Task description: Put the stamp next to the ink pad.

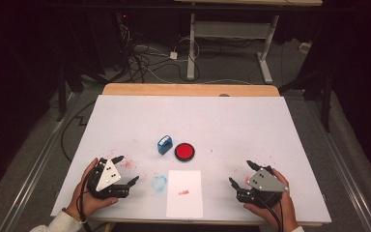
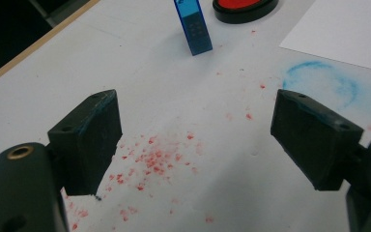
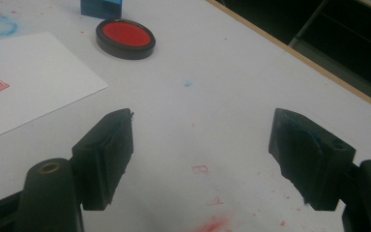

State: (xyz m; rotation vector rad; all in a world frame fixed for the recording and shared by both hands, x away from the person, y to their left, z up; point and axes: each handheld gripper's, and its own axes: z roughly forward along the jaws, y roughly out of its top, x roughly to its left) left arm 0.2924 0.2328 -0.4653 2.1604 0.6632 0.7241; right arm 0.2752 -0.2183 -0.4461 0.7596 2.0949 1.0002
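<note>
A small blue stamp (image 1: 164, 144) stands upright near the table's middle, and a round red ink pad (image 1: 184, 152) lies just to its right. In front of them lies a white sheet of paper (image 1: 184, 193) bearing a small red stamped mark (image 1: 183, 192). My left gripper (image 1: 125, 170) rests at the front left, open with nothing between its jaws; its own view shows the stamp (image 2: 193, 26) and the ink pad (image 2: 244, 8) farther off. At the front right, my right gripper (image 1: 241, 173) stands open and empty as well, with the ink pad (image 3: 125, 37) and paper (image 3: 24, 77) to its left.
Red ink specks (image 2: 149, 159) dot the white table cover (image 1: 251, 125) near the left gripper, and a blue smudge (image 1: 159, 183) lies left of the paper. Beyond the table's wooden far edge (image 1: 188, 89) are cables on the floor and another table's legs.
</note>
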